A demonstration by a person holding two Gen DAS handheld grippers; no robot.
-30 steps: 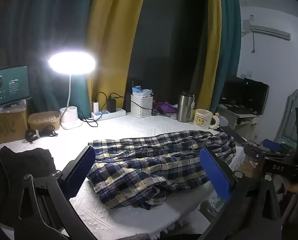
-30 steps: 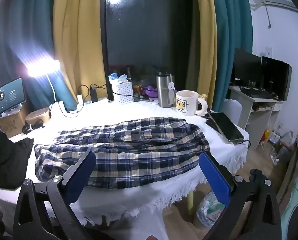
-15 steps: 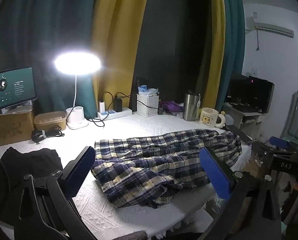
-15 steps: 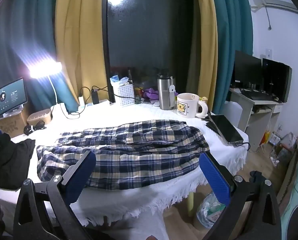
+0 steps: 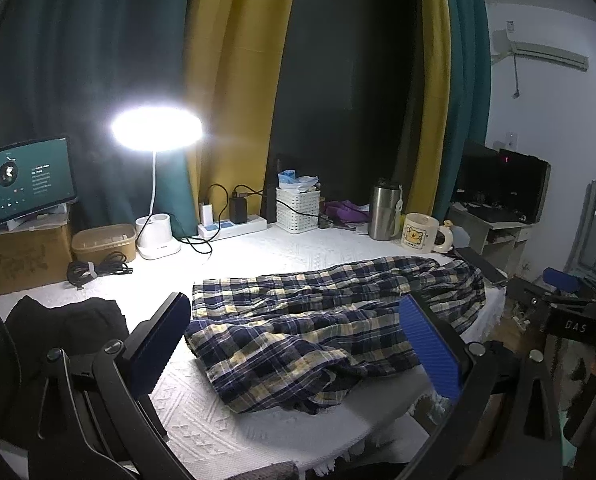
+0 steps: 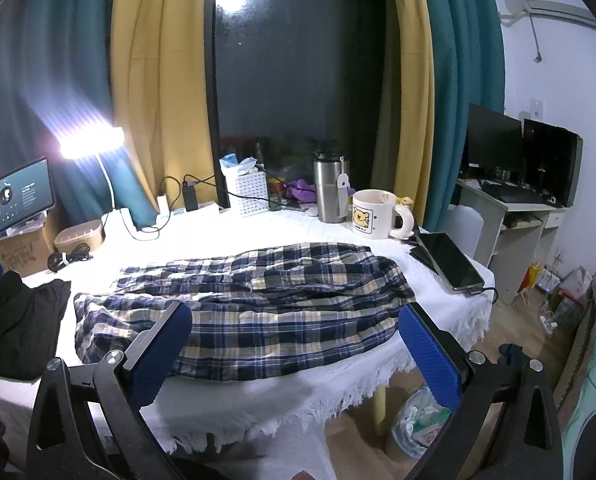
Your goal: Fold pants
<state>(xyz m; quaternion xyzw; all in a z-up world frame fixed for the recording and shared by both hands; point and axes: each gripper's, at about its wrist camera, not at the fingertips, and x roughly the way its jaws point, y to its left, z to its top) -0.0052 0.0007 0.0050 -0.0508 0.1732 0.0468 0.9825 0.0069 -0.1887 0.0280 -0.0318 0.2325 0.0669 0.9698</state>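
Note:
Blue, white and yellow plaid pants (image 5: 322,320) lie lengthwise and rumpled on a table under a white cloth (image 5: 201,420); they also show in the right wrist view (image 6: 257,312). My left gripper (image 5: 293,344) is open and empty, held back from the pants near their left end. My right gripper (image 6: 293,344) is open and empty, held off the table's front edge before the pants' right half. The right gripper's body also shows in the left wrist view (image 5: 566,312).
A black garment (image 5: 57,324) lies at the table's left end. Along the back stand a lit lamp (image 5: 155,200), tablet (image 5: 29,180), power strip (image 5: 229,228), white basket (image 5: 298,210), steel tumbler (image 5: 384,212) and mug (image 5: 420,232). A dark tablet (image 6: 450,260) lies at the right edge.
Both grippers have drifted back slightly from the table, so the pants look a little smaller and further off. The pants have not moved. Both stay open.

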